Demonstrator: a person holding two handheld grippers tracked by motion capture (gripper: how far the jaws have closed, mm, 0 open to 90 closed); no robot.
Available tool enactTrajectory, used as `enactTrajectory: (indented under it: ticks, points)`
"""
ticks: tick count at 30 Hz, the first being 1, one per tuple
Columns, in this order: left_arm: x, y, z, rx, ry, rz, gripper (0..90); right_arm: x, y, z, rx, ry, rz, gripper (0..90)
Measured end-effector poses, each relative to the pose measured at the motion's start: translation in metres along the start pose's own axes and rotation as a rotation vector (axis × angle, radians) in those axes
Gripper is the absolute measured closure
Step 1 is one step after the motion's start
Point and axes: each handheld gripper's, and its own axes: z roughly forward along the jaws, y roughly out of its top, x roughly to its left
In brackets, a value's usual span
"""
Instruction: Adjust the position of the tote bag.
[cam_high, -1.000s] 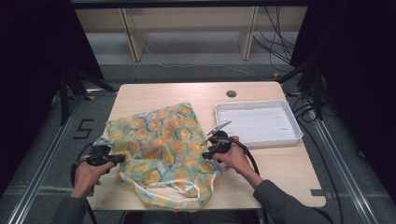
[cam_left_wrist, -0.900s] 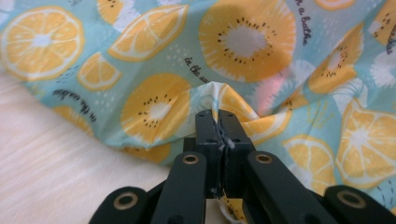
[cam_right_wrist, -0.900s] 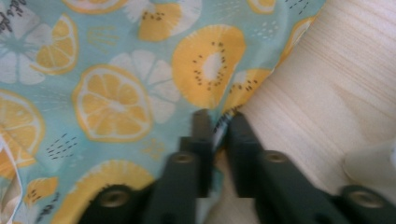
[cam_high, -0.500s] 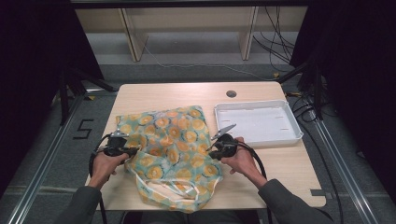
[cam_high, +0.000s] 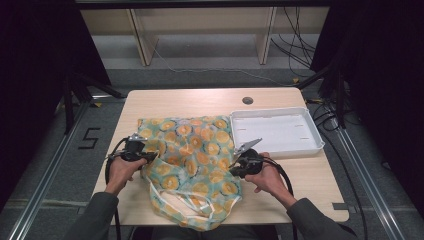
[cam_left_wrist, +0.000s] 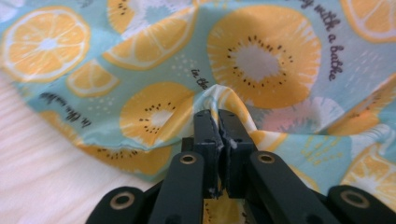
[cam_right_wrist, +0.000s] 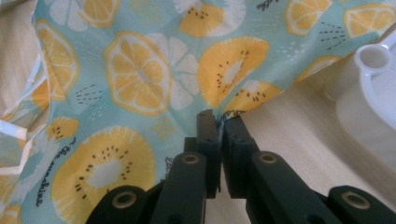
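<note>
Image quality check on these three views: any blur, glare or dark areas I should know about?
High view: soft overall, surroundings beyond the table nearly black, tray bright but not blown out. Left gripper view: fruit-print cloth fairly sharp, bare tabletop at lower left washed out pale. Right gripper view: right tool crisp where it pinches the cloth edge, tray at the right edge out of focus.

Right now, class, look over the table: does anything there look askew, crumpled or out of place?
Yes. The fruit-print bag lies crooked and rumpled, its handles drooping past the near table edge. The left claw and right claw each pinch an edge, puckering it. The white tray sits square.
</note>
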Motion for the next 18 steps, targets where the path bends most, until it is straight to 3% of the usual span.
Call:
enactTrajectory:
  ticks: [4, 8, 9, 10, 11, 14, 16, 18]
  points:
    - [0.007, -0.007, -0.015, 0.013, 0.026, -0.009, 81.3, -0.002, 0.002, 0.002, -0.010, -0.024, 0.008, 78.1]
    - [0.008, -0.012, -0.032, 0.005, 0.038, -0.035, 65.2, 0.000, 0.006, -0.006, -0.060, -0.043, 0.015, 59.8]
    - [0.006, -0.014, -0.038, -0.012, 0.049, -0.022, 64.2, 0.002, 0.007, -0.009, -0.091, -0.044, 0.021, 55.6]
    - [0.004, -0.015, -0.043, -0.023, 0.058, -0.007, 61.3, 0.003, 0.009, -0.013, -0.114, -0.063, -0.010, 52.8]
    - [0.001, -0.015, -0.051, -0.010, 0.073, 0.004, 57.0, 0.006, 0.010, -0.019, -0.134, -0.068, -0.015, 50.8]
    - [-0.009, -0.020, -0.069, -0.035, 0.077, 0.029, 50.8, 0.013, 0.013, -0.030, -0.180, -0.055, -0.040, 47.7]
    - [-0.019, -0.023, -0.079, -0.054, 0.086, 0.034, 46.9, 0.020, 0.012, -0.034, -0.180, -0.026, -0.022, 46.5]
    - [-0.027, -0.026, -0.084, -0.086, 0.075, 0.038, 45.5, 0.022, 0.010, -0.033, -0.166, -0.018, -0.045, 45.6]
